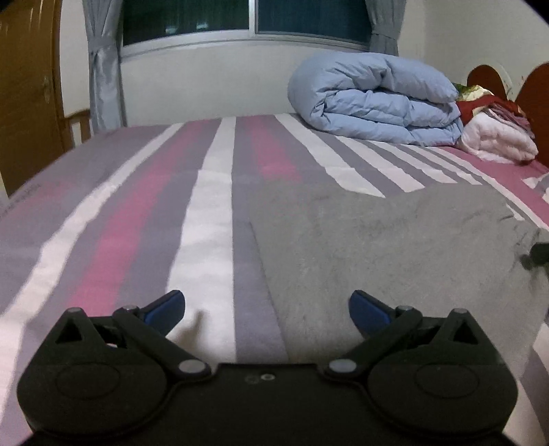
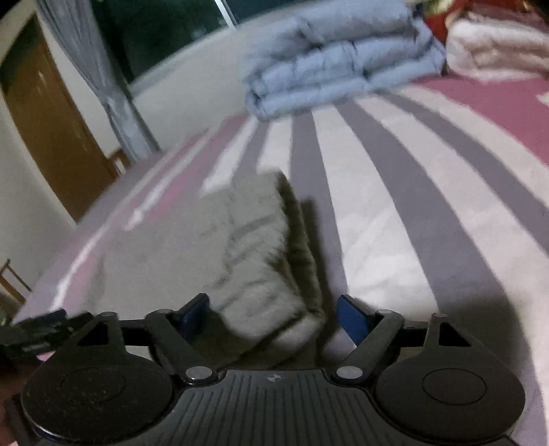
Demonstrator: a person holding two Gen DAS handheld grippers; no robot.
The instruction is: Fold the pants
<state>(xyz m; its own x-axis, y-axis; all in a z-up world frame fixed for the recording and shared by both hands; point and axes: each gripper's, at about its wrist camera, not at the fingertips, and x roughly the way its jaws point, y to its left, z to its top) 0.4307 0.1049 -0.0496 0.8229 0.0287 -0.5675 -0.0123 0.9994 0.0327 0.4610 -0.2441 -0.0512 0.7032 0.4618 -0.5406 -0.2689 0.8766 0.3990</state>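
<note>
Grey pants (image 1: 394, 247) lie folded flat on the striped bed. In the left wrist view my left gripper (image 1: 267, 310) is open and empty, hovering just over the pants' near left corner. In the right wrist view the pants (image 2: 219, 250) show a thick folded edge on their right side. My right gripper (image 2: 274, 317) is open, its blue pads either side of the pants' near right corner, not closed on it. The left gripper (image 2: 37, 331) shows at the left edge of that view, and a black part of the right gripper (image 1: 537, 257) at the right edge of the left wrist view.
The bed sheet (image 1: 212, 219) has pink, grey and white stripes. A folded light blue duvet (image 1: 374, 103) and pink and red bedding (image 1: 494, 133) sit at the headboard end. A wall with a window (image 1: 247, 17), a curtain (image 1: 103, 79) and a wooden door (image 1: 27, 96) lie beyond.
</note>
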